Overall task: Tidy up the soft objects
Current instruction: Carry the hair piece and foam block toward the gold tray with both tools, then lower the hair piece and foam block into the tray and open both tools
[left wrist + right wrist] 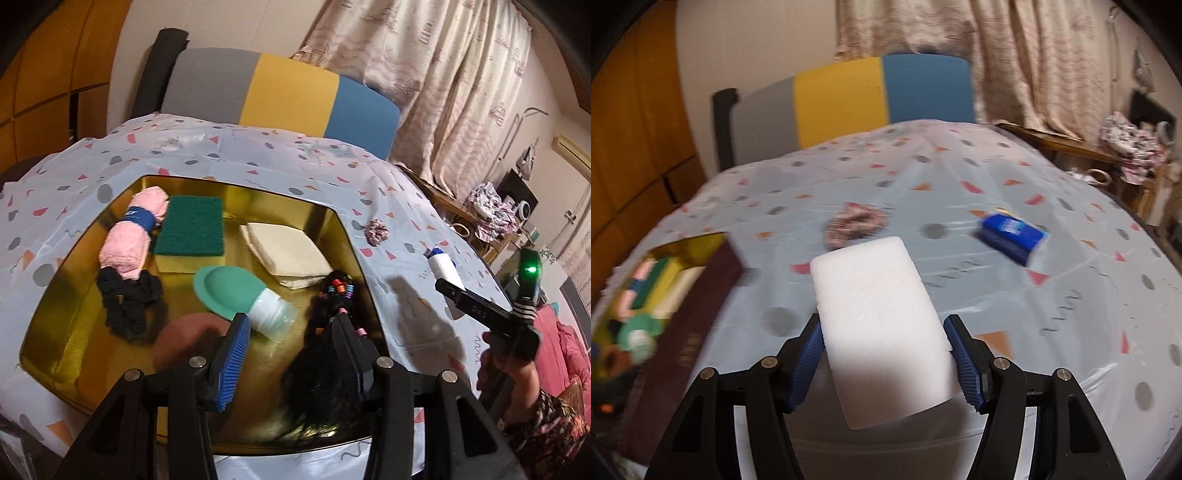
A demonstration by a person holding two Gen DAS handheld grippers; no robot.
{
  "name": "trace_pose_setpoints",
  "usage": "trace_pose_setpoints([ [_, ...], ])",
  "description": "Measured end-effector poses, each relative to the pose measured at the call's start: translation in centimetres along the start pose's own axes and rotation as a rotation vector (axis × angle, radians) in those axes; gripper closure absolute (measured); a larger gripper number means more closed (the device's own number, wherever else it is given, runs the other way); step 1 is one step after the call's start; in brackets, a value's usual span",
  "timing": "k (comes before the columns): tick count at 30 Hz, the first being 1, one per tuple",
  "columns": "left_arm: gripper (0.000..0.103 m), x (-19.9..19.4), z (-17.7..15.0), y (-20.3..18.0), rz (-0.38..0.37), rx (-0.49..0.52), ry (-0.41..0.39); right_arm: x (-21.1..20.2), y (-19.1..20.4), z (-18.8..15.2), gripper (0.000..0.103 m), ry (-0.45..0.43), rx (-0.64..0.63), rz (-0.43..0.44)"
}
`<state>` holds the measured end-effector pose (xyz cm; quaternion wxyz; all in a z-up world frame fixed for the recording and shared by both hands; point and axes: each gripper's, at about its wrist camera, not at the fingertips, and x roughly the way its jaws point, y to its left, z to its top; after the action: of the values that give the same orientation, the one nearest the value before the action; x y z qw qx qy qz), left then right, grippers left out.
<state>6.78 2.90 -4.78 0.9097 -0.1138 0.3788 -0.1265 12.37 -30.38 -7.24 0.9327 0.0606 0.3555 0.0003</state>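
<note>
the right gripper [884, 363] is clenched on one white sponge block [881, 325], a matte, fine-grained foam slab with rounded corners, its ribbed blue pads pressed against both long sides and the block lifted above the tablecloth [1015, 295]. the left gripper [286, 360] hangs over the gold box [74, 332] with its jaws apart; a black hairpiece [325, 332], shaggy and strung with small coloured beads, lies against the right-hand finger, and whether anything is pinched there i cannot tell.

the box is one shallow tray with a shiny, mirror-like gold lining. inside it, counted: one pink terry towel roll [131, 236] with a blue band at the far left; one rectangular scouring sponge [190, 232], rough green top over yellow foam, beside it; one stack of cream folded cloths [291, 254] at the far right; one crumpled black scrunchie [127, 299] near the towel's near end; one smooth teal puff [225, 290] on a clear plastic base in the middle; one round brown pad [184, 339] nearest the left finger.

on the thin, glossy patterned tablecloth right of the box lie one gathered pink scrunchie [855, 223] and one blue-and-white tissue pack [1012, 236], well apart from each other.
</note>
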Motion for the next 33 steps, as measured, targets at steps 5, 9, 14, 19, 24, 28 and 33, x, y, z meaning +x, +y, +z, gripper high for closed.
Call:
trace_pose_setpoints([
  [5,0.056,-0.9,0.2,1.3,0.028,-0.031,-0.011,-1.8,5.5,0.8,0.037,-0.015,-0.063,0.150],
  [9,0.056,-1.8,0.7,2.7,0.056,-0.060,-0.032,-3.1,9.9,0.8,0.037,-0.027,-0.139,0.245],
  [14,0.056,-3.3,1.6,4.5,0.108,-0.094,-0.074,-4.1,14.9,0.2,0.037,0.001,-0.222,0.348],
  [19,0.056,-5.5,2.6,6.5,0.158,-0.140,-0.144,-4.7,19.3,-0.6,0.037,0.026,-0.327,0.405],
  [24,0.056,-5.8,2.6,7.4,0.156,-0.180,-0.144,-3.0,20.8,0.2,0.036,0.064,-0.309,0.368],
  [28,0.056,-5.1,2.3,6.7,0.136,-0.169,-0.115,0.8,20.6,2.2,0.036,0.174,-0.174,0.323],
  [33,0.056,-4.8,1.9,5.5,0.113,-0.142,-0.099,4.0,22.0,3.5,0.035,0.207,-0.179,0.261],
])
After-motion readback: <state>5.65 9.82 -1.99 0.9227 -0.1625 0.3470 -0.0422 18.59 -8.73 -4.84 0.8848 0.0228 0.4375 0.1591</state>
